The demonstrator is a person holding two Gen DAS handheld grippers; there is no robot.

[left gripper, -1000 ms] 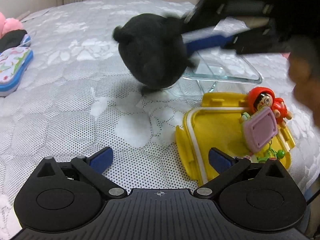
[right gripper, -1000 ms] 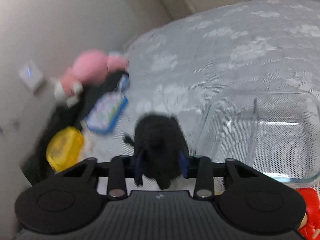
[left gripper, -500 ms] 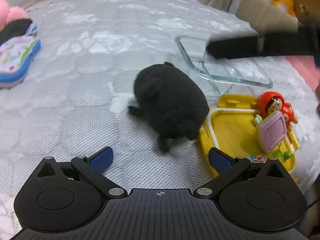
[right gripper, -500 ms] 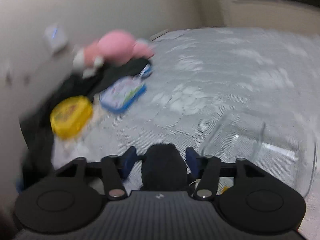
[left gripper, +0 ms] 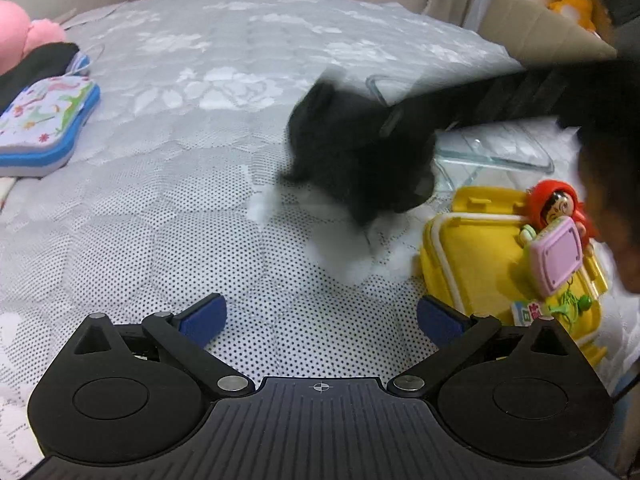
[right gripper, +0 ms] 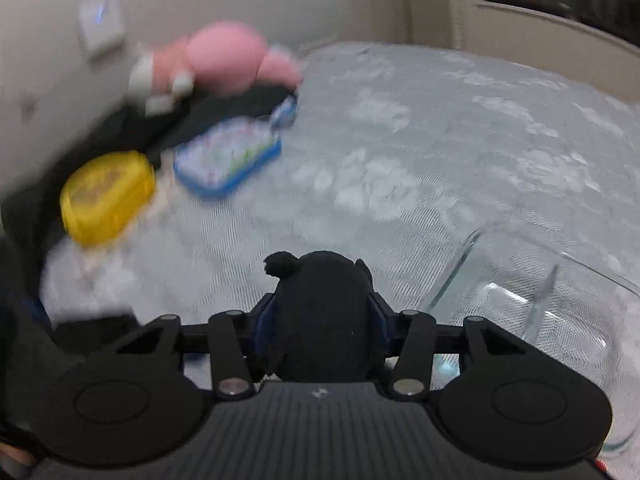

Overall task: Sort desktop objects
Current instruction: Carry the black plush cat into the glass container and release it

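1. Change: half a sec ago the black plush [right gripper: 324, 312] lay loose on the bedspread [left gripper: 200, 128] beside the yellow box [left gripper: 472, 252], right gripper [right gripper: 322, 320] spread around it. Now the right gripper's jaws are pressed onto the plush's sides, pinching it. Left-cam view shows the plush blurred and looking raised off the cloth, w/ the right tool's dark arm across it.
2. A sec ago it was also gripped, so this reads as a re-grasp after a drop or set-down. Meaning, imo: pick is back on, next step is carry to a container.
3. Left gripper [left gripper: 320, 320]: jaws spread wide, nothing between them, hovering low over the bedspread just left of the yellow box. Idle.
4. Where things are: plush sits between the glass dish [right gripper: 532, 304] and the open bedspread. The dish is just right of the gripped plush, near rim close to the right jaw.
5. Edges: the dish rim is the nearest hard edge; plush must clear it if that's the target (can't tell which bin is meant). Yellow box already holds a red doll [left gripper: 556, 204] and pink piece [left gripper: 558, 256], little spare room.
6. Open room: wide bare bedspread to the left and ahead. Pencil case [left gripper: 44, 124] and pink plush [right gripper: 224, 64] are well apart, at the far left by the wall.
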